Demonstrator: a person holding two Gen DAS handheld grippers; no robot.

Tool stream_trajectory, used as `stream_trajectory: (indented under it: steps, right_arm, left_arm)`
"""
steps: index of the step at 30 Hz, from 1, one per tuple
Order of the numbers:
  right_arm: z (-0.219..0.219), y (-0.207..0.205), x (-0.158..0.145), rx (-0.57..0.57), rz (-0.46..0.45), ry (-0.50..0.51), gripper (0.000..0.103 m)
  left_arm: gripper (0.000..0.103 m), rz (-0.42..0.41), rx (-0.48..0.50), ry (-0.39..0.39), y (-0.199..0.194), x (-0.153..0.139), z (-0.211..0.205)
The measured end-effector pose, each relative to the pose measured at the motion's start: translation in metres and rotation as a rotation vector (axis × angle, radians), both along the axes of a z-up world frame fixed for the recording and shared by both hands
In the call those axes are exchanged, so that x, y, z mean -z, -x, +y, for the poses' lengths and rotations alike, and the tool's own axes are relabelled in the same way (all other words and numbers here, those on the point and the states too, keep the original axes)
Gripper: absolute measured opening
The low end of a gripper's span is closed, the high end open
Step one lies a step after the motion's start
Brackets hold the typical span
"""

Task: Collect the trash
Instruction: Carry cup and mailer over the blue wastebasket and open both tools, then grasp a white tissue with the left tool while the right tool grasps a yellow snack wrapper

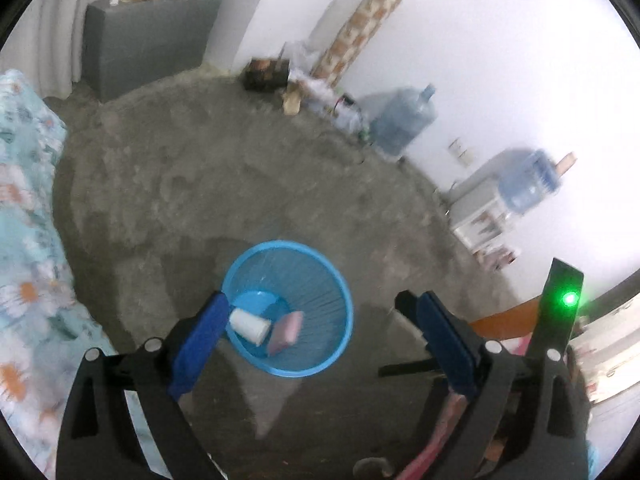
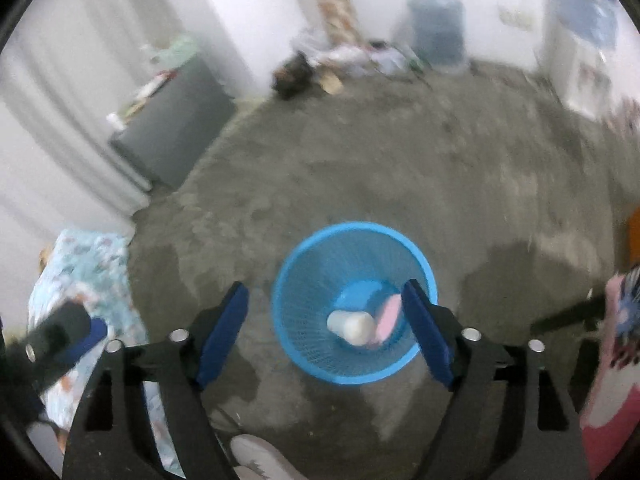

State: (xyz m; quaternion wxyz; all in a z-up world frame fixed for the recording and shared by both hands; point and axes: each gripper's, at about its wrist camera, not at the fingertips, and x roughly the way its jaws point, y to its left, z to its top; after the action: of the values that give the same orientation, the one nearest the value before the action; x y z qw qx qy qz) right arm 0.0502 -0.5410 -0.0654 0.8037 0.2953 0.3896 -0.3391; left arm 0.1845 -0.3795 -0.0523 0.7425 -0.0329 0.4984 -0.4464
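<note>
Both pairs of tongs hang over the same spot. Black-framed with blue pads, the left gripper [image 1: 312, 320] stands spread wide with nothing between its pads, and the right gripper [image 2: 324, 312] is just as wide and just as empty; no earlier look is at hand, so I speak only of how they stand.

Below them, on the rough grey concrete floor [image 1: 200, 184], sits a round sky-blue plastic mesh wastebasket [image 1: 340, 292]. Two bits of trash already lie at its bottom: a small white cylinder, a paper cup or roll by the look of it [image 1: 250, 323], and a flat pink rectangular block like a sponge or packet [image 1: 285, 332], just beside it, perhaps touching.

By my guess both are light. The white piece looks thin-walled and would crush under a hard squeeze, so it is best taken across its round middle. The pink block seems soft and not slippery; pinch it across its thin faces.

The white cylinder lies on its side, its long axis running across the basket floor, with one end towards the pink block. That block leans on edge against the slatted wall, its long side running up the slope.

A floral-print blue cloth [image 1: 24, 200] lies at the left, and water jugs [image 1: 404, 120] stand by the white wall.
</note>
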Motion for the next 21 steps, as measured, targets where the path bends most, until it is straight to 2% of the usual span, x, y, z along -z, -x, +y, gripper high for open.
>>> stream_trajectory:
  steps: [4,11,15,18,21]
  right_arm:
    - [0.042,-0.008,-0.040,-0.102,-0.014,0.132,0.095]
    - [0.123,-0.018,-0.093,-0.232,-0.023,0.308,0.095]
    - [0.153,-0.027,-0.111,-0.379,-0.096,0.307,0.095]
    - [0.176,-0.033,-0.126,-0.483,-0.188,0.274,0.095]
    - [0.199,-0.048,-0.137,-0.582,-0.259,0.189,0.095]
  left_arm:
    - [0.093,-0.106,0.001,0.052,0.024,-0.048,0.050]
    - [0.097,-0.185,-0.068,0.103,0.052,-0.111,0.166]
    - [0.097,-0.263,-0.189,0.126,0.063,-0.136,0.247]
    - [0.097,-0.351,-0.303,0.129,0.072,-0.149,0.307]
    - [0.097,-0.436,-0.382,0.117,0.082,-0.155,0.356]
